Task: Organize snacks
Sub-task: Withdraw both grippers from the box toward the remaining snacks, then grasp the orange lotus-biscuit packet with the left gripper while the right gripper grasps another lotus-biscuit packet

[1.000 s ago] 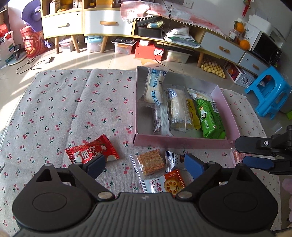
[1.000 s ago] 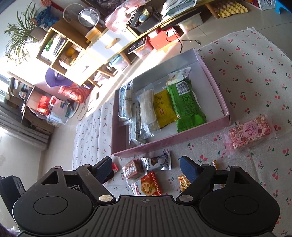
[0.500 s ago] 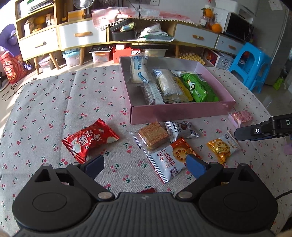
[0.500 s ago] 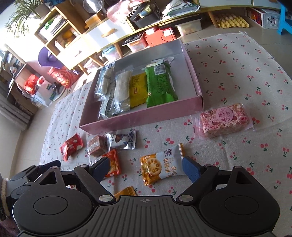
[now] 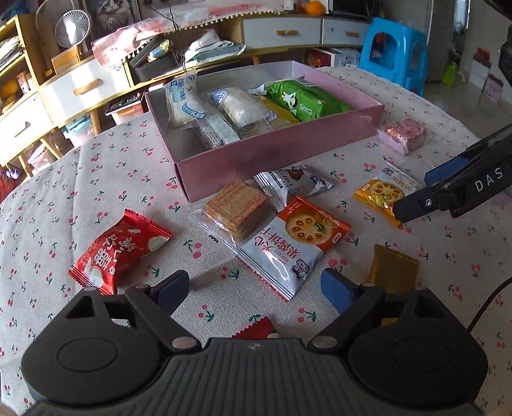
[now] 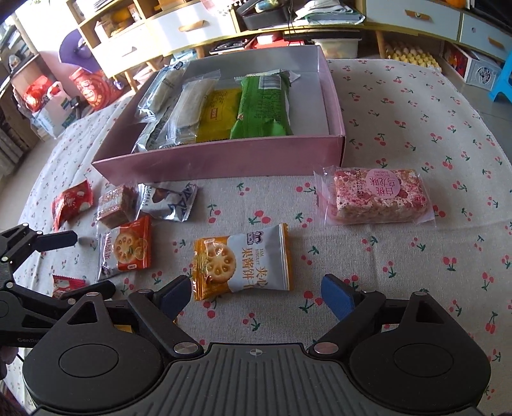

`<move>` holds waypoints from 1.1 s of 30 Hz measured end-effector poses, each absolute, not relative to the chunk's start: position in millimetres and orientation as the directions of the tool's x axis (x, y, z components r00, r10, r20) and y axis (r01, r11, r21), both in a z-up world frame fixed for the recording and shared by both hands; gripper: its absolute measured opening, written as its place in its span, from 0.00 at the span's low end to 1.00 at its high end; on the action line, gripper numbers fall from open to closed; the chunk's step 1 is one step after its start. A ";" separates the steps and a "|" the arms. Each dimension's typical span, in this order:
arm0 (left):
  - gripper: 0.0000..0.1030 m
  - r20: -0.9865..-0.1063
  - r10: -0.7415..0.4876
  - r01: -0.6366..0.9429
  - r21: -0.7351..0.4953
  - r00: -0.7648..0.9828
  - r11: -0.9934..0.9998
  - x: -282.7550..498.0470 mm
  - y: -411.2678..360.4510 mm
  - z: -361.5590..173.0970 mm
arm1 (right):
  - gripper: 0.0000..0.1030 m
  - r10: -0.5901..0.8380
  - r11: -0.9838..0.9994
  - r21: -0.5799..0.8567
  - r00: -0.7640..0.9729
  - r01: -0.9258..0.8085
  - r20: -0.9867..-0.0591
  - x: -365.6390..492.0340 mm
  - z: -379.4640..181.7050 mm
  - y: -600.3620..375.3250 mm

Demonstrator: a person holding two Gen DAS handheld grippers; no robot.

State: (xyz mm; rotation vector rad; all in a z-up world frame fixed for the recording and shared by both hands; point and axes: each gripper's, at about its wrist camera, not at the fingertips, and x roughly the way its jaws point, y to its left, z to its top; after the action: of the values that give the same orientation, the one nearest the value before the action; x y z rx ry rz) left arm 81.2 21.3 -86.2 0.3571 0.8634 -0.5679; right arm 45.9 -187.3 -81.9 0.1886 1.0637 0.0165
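A pink box (image 5: pixel 281 153) (image 6: pixel 224 160) on the cherry-print cloth holds several snack packs. Loose packs lie in front of it: a red pack (image 5: pixel 118 246), a wafer pack (image 5: pixel 235 209), a silver chocolate pack (image 5: pixel 294 180), an orange-and-white biscuit pack (image 5: pixel 294 243) (image 6: pixel 126 248), a yellow jam biscuit pack (image 6: pixel 243 262) (image 5: pixel 382 192), a gold pack (image 5: pixel 392 272) and a pink rice bar (image 6: pixel 379 196) (image 5: pixel 404 136). My left gripper (image 5: pixel 256 284) is open and empty, low over the orange-and-white pack. My right gripper (image 6: pixel 256 292) is open and empty, just in front of the jam biscuit pack.
Another small red pack (image 5: pixel 256 328) lies under my left gripper. Low cabinets and shelves (image 5: pixel 281 28) stand behind the table, with a blue stool (image 5: pixel 393 51) to the right. The right gripper's arm shows in the left wrist view (image 5: pixel 454 188).
Both grippers have drawn back from the box and dropped lower toward the loose packs in front of it. Both stay open and empty.
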 end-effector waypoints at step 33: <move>0.60 -0.793 -0.384 0.679 0.050 0.473 0.733 81.3 -15.6 -81.5 | 0.92 0.060 0.996 0.018 0.493 -0.091 -0.868 44.5 -88.9 -187.6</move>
State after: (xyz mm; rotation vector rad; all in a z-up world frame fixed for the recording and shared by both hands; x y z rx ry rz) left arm 81.3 -15.6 -81.5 0.3855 0.8541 -0.6702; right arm 44.5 -187.6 -88.9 -0.0315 1.0515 0.0916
